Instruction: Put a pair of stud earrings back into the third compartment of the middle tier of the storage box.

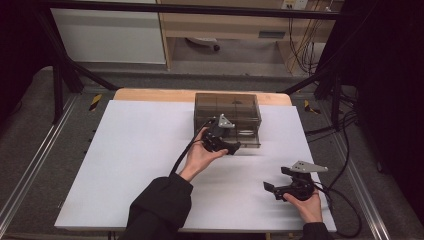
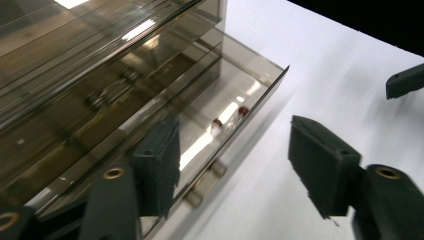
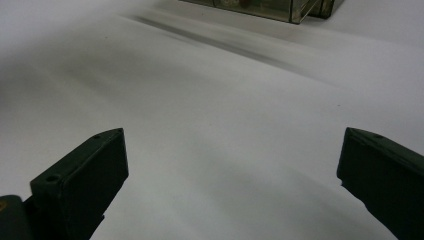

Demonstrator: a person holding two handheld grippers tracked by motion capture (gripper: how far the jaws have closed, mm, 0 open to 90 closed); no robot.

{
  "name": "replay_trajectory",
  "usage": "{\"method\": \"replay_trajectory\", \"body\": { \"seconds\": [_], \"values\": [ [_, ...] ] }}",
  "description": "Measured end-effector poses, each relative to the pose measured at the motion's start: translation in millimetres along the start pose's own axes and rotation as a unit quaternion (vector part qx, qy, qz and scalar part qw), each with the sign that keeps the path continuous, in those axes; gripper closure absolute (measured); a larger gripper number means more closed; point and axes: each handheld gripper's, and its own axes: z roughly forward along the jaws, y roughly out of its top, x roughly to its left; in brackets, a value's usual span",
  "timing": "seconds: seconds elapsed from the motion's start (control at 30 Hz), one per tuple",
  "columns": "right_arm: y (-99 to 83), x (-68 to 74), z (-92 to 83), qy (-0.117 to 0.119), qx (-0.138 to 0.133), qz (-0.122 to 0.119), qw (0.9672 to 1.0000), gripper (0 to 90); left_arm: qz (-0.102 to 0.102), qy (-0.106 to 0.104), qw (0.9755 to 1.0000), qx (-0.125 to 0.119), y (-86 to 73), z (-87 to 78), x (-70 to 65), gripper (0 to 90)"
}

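A smoky see-through drawer box [image 1: 227, 117] stands at the table's far middle. Its lowest drawer [image 2: 240, 90] is pulled out a little, and two small red-tipped pieces [image 2: 217, 122] lie inside. A pale handle [image 2: 205, 185] sticks out from the drawer front. My left gripper [image 1: 227, 145] [image 2: 240, 165] hovers just in front of the drawer, open, with nothing pressed between its pads. My right gripper [image 1: 276, 180] [image 3: 230, 170] is held low over the white tabletop at the near right, jaws wide open and empty. One of its fingers [image 2: 405, 80] pokes into the left gripper view.
The white table sheet [image 1: 140, 160] spreads wide to the left and in front of the box. Black frame bars [image 1: 60, 75] and cables [image 1: 345, 150] flank the table. A wooden shelf unit [image 1: 225, 25] stands beyond it.
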Motion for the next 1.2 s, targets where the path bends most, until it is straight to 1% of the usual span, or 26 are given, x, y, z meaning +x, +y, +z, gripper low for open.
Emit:
{"method": "replay_trajectory", "body": {
  "seconds": [0.13,0.23,0.3,0.4,0.47,0.6,0.67,0.77,0.8,0.87,0.93,1.0,1.03,1.2],
  "values": [
    [-0.3,0.5,0.8,0.000,0.003,0.002,1.0000,0.6,-0.006,0.010,0.9999,-0.007,-12.6,-16.0,6.9,26.9],
    [-0.4,0.4,1.1,-0.001,0.003,0.002,1.0000,0.6,-0.010,0.021,0.9997,-0.004,-22.4,-26.7,12.5,20.9],
    [-0.4,0.4,1.4,0.000,0.003,0.002,1.0000,0.6,-0.017,0.030,0.9994,-0.004,-30.4,-34.4,16.6,17.1],
    [-0.4,0.3,1.2,-0.001,0.002,0.001,1.0000,0.6,-0.025,0.030,0.9992,-0.006,-40.6,-43.7,20.8,13.7],
    [-0.5,0.3,1.1,-0.002,0.002,0.002,1.0000,0.6,-0.026,0.031,0.9991,-0.008,-48.1,-50.3,23.4,13.2],
    [-0.6,0.4,0.9,-0.003,0.002,0.003,1.0000,0.6,-0.020,0.033,0.9992,-0.006,-64.4,-62.9,28.0,11.0],
    [-0.6,0.5,1.0,-0.003,0.003,0.003,1.0000,0.6,-0.025,0.030,0.9992,-0.010,-72.9,-69.2,30.9,10.5],
    [-0.8,0.6,1.5,-0.003,0.004,0.005,1.0000,0.6,-0.029,0.031,0.9990,-0.016,-85.4,-78.1,36.7,10.5],
    [-0.8,0.6,1.6,-0.003,0.004,0.005,1.0000,0.6,-0.031,0.034,0.9988,-0.015,-89.1,-81.2,39.1,10.4],
    [-0.9,0.6,1.7,-0.003,0.005,0.005,1.0000,0.6,-0.039,0.043,0.9981,-0.021,-97.6,-87.6,43.6,10.3],
    [-0.9,0.8,1.4,-0.002,0.004,0.006,1.0000,0.6,-0.041,0.045,0.9979,-0.021,-107.2,-93.1,48.1,10.3],
    [-1.0,0.7,1.6,-0.004,0.004,0.005,1.0000,0.6,-0.044,0.057,0.9972,-0.019,-116.8,-98.5,51.8,10.4],
    [-1.0,0.4,1.8,-0.004,0.005,0.005,1.0000,0.6,-0.046,0.060,0.9969,-0.022,-123.1,-102.1,54.5,10.7],
    [-1.1,-0.1,1.7,-0.003,0.006,0.006,1.0000,0.6,-0.058,0.067,0.9957,-0.026,-144.5,-115.5,62.3,10.6]
  ]
}}
